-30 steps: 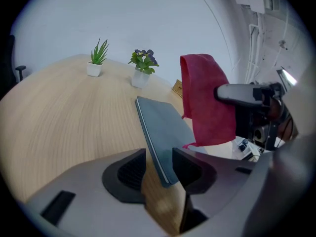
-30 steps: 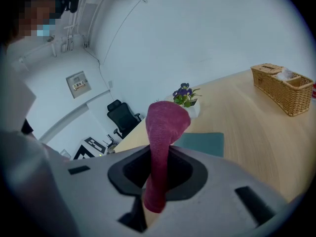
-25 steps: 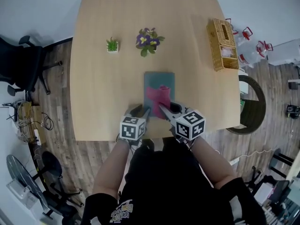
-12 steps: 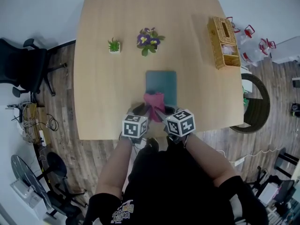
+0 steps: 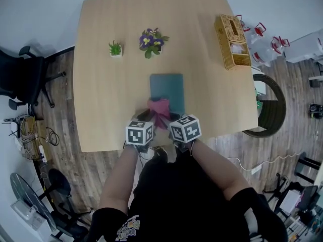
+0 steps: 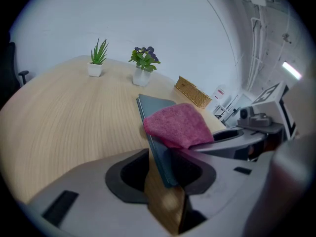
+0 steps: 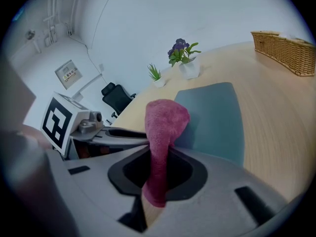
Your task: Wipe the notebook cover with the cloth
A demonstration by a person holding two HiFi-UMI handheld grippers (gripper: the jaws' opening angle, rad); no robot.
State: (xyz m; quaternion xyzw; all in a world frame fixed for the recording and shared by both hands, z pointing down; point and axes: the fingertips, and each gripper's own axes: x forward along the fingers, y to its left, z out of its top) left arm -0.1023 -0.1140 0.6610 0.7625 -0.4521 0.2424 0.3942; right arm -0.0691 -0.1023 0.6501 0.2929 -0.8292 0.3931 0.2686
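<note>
The right gripper (image 7: 157, 179) has its jaws pressed together on a pink cloth (image 7: 165, 120), which rises from the pinch in a folded hump. The left gripper (image 6: 165, 174), just beside it, is closed on the near left corner of the teal notebook (image 6: 153, 105), apparently steadying it. The notebook lies flat on the wooden table (image 5: 111, 95), straight ahead of both grippers, its long axis running away from the person toward a purple flowering plant (image 5: 151, 40) and a small green plant (image 5: 115, 49). The cloth sits at the notebook's near end, so nearly all the cover stretches forward from the right gripper, the one placed to wipe. From the head view, the cloth and both marker cubes cover the notebook's near edge, so how much of the cloth touches the cover there cannot be made out. A wicker basket (image 5: 232, 34) stands well apart on the right.
</note>
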